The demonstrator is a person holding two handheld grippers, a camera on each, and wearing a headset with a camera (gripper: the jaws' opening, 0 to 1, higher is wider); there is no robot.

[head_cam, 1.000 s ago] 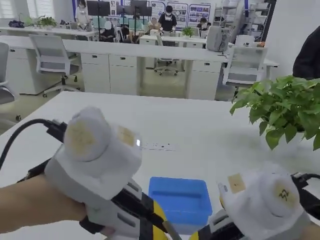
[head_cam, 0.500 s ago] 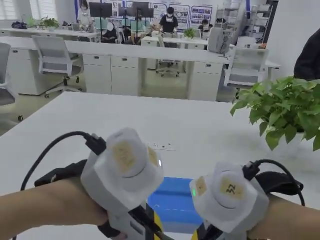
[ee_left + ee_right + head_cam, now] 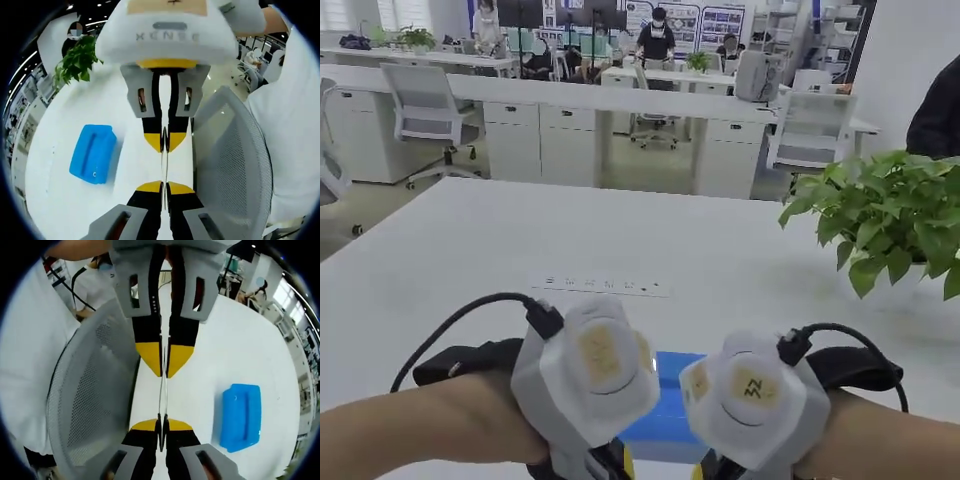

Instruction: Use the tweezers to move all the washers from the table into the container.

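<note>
Pinching thin metal tweezers (image 3: 163,156), smooth blue rectangular container (image 3: 92,152)

White desk (image 3: 470,240) — on it a blue container (image 3: 82,165), a row of small pieces (image 3: 600,286) farther out, a leafy plant (image 3: 890,220) at the right.

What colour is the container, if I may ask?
Blue; the container shows best in the right gripper view.

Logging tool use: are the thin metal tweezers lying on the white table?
No, the thin metal tweezers are clamped between the left gripper and the right gripper.
</note>
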